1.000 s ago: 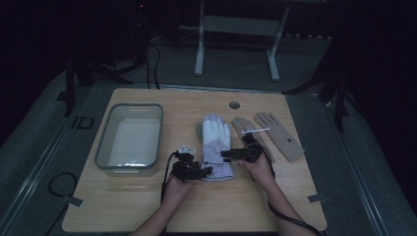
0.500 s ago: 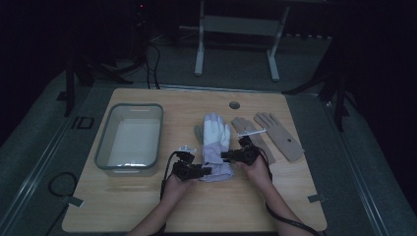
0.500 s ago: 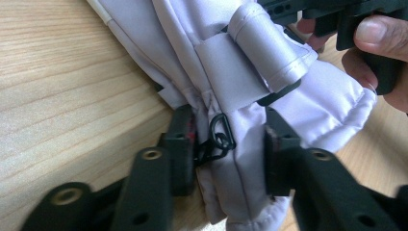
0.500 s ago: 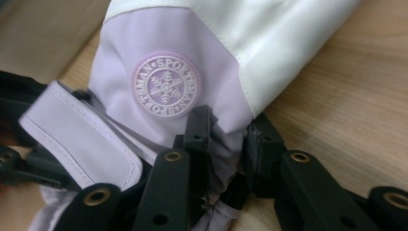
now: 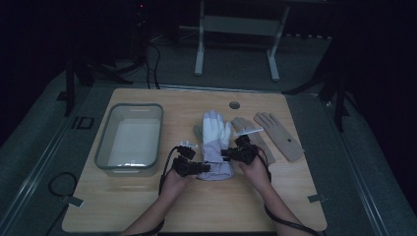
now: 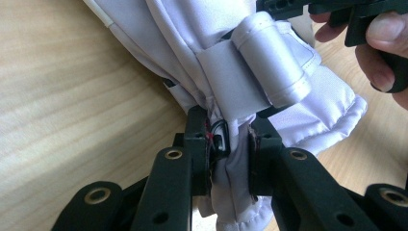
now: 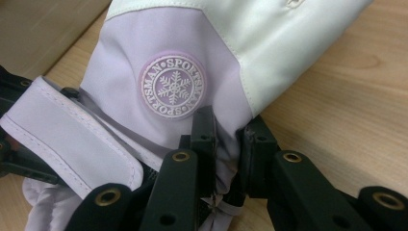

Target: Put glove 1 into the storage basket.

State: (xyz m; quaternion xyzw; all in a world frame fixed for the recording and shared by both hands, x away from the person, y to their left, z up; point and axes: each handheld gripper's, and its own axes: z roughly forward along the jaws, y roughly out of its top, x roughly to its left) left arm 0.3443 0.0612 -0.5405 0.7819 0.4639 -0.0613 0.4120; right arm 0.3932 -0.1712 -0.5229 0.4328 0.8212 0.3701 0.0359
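Note:
A white and lavender ski glove (image 5: pixel 215 140) lies palm down mid-table, fingers pointing away. My left gripper (image 5: pixel 201 168) pinches the cuff's left side; its jaws have just been closing and the fabric (image 6: pixel 231 163) is bunched between the pads at the left gripper (image 6: pixel 230 132). My right gripper (image 5: pixel 229 154) holds the cuff's right side, its jaws also just closing; in its own view the right gripper (image 7: pixel 230 127) squeezes lavender cloth just below the glove's round snowflake badge (image 7: pixel 173 86). A wrist strap (image 6: pixel 250 82) with a rolled tab hangs loose.
A clear plastic bin (image 5: pixel 104 147) stands left of the glove. Two flat tan gloves (image 5: pixel 278 135) (image 5: pixel 246 129) lie to the right. A small round hole (image 5: pixel 234 104) sits near the table's far edge. The wooden table (image 5: pixel 147 206) has bare room in front.
Both grippers' jaws have closed onto the glove's cuff. The right hand has lifted and shifted slightly, raising its side of the cuff a little; the left hand has stayed put.

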